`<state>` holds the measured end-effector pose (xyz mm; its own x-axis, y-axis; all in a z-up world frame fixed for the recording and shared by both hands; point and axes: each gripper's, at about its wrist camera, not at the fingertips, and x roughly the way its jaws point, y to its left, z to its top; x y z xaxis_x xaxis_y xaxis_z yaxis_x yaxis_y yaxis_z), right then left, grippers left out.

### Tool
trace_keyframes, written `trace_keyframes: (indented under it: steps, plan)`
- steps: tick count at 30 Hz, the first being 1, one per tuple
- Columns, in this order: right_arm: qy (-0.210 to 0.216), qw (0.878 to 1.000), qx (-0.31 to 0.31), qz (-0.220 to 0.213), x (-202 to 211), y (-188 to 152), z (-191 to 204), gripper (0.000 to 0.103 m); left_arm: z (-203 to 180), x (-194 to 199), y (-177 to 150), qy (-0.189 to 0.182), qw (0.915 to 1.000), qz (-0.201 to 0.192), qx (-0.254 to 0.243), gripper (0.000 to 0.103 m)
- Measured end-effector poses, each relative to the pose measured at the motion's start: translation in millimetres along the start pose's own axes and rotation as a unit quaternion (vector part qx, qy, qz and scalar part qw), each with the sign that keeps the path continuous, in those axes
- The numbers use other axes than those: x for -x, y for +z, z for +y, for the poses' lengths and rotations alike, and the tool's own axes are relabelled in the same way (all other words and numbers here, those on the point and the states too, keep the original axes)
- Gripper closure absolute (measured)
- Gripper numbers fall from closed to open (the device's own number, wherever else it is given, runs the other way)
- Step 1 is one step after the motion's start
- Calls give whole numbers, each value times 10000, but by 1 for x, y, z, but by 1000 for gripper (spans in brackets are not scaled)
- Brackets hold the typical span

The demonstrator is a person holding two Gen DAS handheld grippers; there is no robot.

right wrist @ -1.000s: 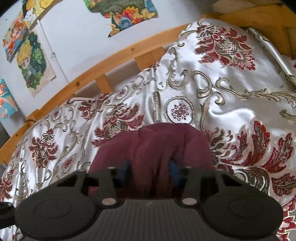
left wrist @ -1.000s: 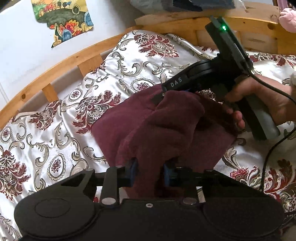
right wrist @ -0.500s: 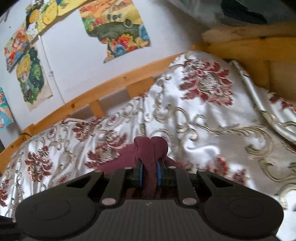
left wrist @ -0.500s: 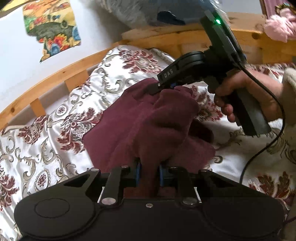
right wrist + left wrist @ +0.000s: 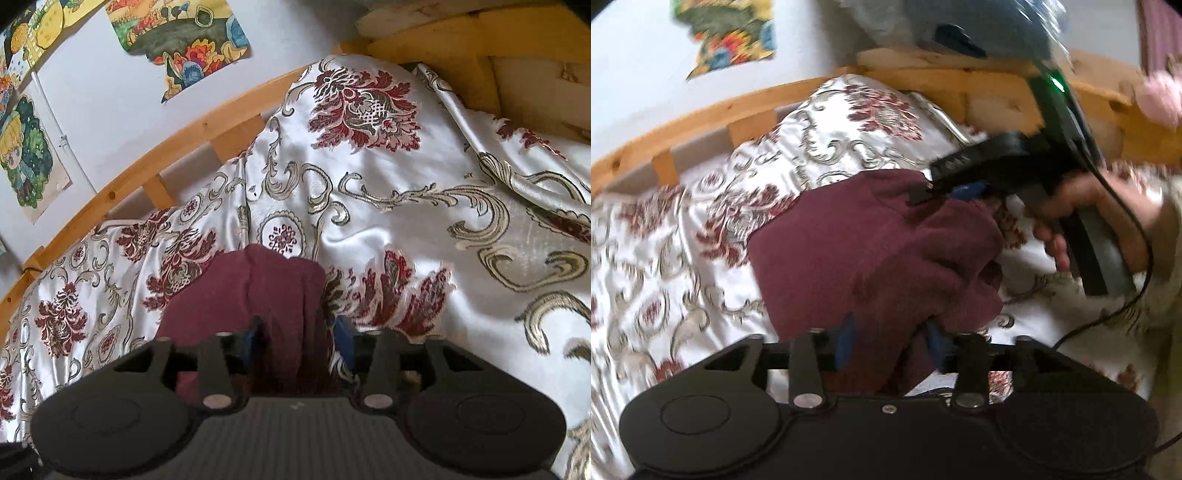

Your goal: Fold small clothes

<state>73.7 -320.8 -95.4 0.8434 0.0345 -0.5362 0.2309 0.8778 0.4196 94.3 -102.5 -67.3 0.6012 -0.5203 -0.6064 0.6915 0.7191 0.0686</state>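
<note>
Maroon garment [image 5: 871, 251] lying bunched on the patterned bedspread [image 5: 388, 206], between two opening hand-held grippers.

The left hand-held gripper [image 5: 890, 343] is seen with its blue pads spreading, a fold of the garment between them but no longer pinched. The right hand-held gripper [image 5: 299, 338] is likewise opening, cloth lying loose between its pads. A wooden bed rail [image 5: 155, 147] is visible behind.
</note>
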Motion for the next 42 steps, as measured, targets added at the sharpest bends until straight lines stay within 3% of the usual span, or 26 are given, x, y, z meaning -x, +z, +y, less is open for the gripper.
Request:
trace_keyframes:
  steps: [1, 5, 7, 13, 18, 21, 24, 27, 30, 32, 35, 38, 42]
  plan:
    - [-3, 10000, -13, -4, 3, 0, 2, 30, 6, 5, 0, -32, 9997, -30, 230, 34]
    - [170, 9998, -19, -36, 19, 2, 9, 11, 29, 21, -1, -215, 9941, -229, 1038, 23]
    - [229, 9997, 73, -22, 25, 3, 16, 6, 43, 23, -1, -214, 9878, -281, 1520, 15]
    - [-40, 9970, 646, 429, 38, -19, 32, 1, 72, 3, 2, -151, 9668, 102, 2550, 15]
    - [-338, 9901, 1002, 927, 39, -41, 29, 0, 68, -19, -3, 252, 9688, 656, 2379, 15]
    - [-282, 9891, 1005, 1039, 35, -41, 26, 0, 67, -19, -11, 292, 9686, 689, 2373, 14]
    - [36, 9952, 690, 691, 41, -34, 18, 0, 70, -20, -17, 332, 9686, 699, 2362, 13]
    - [284, 9994, 203, 24, 45, -24, 6, 1, 70, -22, -20, 335, 9672, 737, 2409, 13]
    - [280, 9994, 40, -182, 32, -14, 0, 27, 66, -22, -21, 379, 9685, 728, 2350, 13]
    - [219, 9994, 72, -260, 20, -8, -2, 51, 64, -22, -21, 406, 9701, 722, 2281, 13]
    - [205, 9991, 147, -336, 1, -3, 0, 80, 63, -21, -21, 415, 9713, 709, 2230, 13]
    - [369, 9975, 374, -482, -5, -5, 5, 87, 63, -20, -23, 399, 9713, 687, 2240, 13]
    - [365, 9897, 1188, -714, -2, -5, 28, 87, 64, -19, -25, 367, 9699, 697, 2306, 13]
